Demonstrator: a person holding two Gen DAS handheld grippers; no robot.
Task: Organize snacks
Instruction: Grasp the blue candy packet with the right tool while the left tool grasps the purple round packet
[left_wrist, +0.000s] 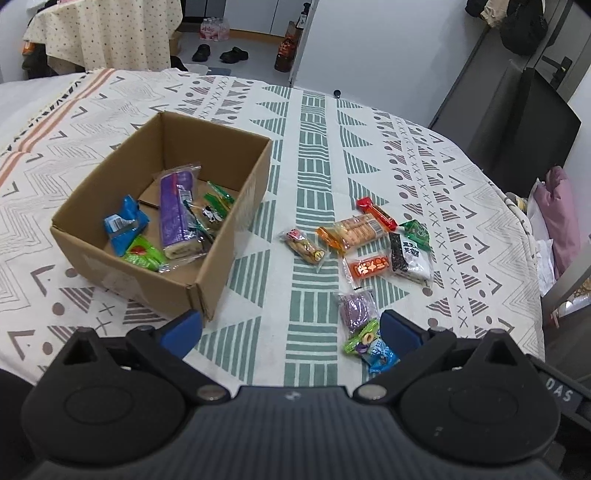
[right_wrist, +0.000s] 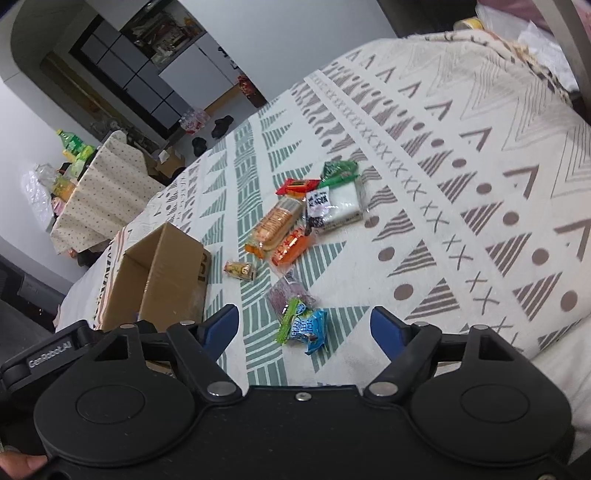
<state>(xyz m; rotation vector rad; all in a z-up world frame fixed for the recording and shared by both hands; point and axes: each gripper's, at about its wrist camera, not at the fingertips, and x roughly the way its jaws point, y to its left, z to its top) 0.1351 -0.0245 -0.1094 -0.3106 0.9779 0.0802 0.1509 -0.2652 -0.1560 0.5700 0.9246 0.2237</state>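
An open cardboard box stands on the patterned tablecloth and holds several snacks, among them a long purple pack, a blue pack and a green pack. Loose snacks lie right of the box: a cracker pack, a small cookie pack, an orange pack, a black-and-white pack, a purple pack and a blue pack. My left gripper is open and empty above the cloth. My right gripper is open and empty over the blue pack. The box shows at its left.
The table edge runs along the far side, with shoes and a covered table on the floor beyond. A dark monitor and pink cloth sit at the right. Bare cloth lies between box and snacks.
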